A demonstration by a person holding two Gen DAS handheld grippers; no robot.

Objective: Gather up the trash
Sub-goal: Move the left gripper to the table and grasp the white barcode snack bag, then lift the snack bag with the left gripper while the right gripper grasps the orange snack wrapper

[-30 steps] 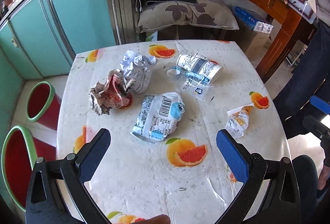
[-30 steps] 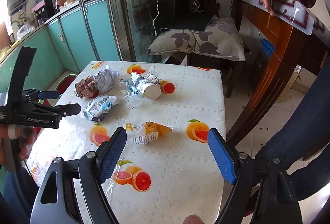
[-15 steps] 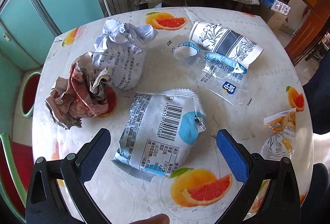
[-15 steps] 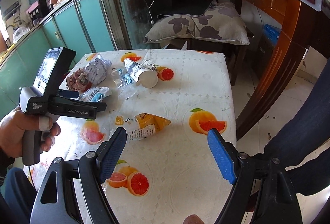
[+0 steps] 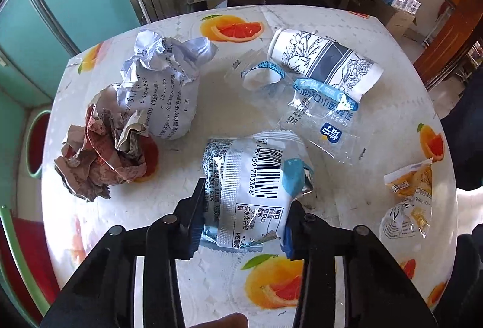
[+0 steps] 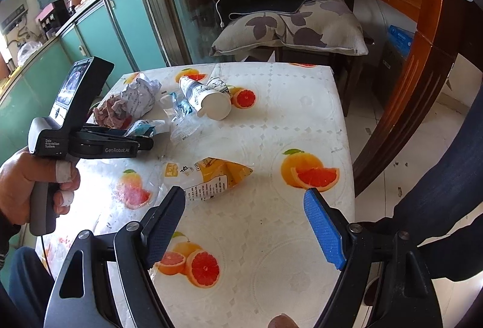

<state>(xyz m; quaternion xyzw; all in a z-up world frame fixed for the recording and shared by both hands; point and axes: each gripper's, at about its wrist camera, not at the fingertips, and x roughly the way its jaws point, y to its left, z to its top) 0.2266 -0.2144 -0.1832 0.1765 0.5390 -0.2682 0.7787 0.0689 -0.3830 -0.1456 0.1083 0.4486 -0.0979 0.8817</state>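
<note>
Closing on a white snack wrapper (image 5: 256, 192), the left gripper (image 5: 241, 225) has its pads pressing the packet's sides; wrapper lies on the fruit-print table (image 5: 332, 267), long axis running fwd along the fingers. Right gripper (image 6: 244, 225) hangs spread and empty, a yellow packet (image 6: 211, 177) just ahead, w/ nothing between its fingers. A sec. earlier the left jaws were wide, higher above the table.

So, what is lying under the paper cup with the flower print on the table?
The paper cup lies on its side. Its open end rests on a clear plastic wrapper with blue print, which spreads over the tablecloth. How far the wrapper reaches beneath the cup is hidden.
</note>
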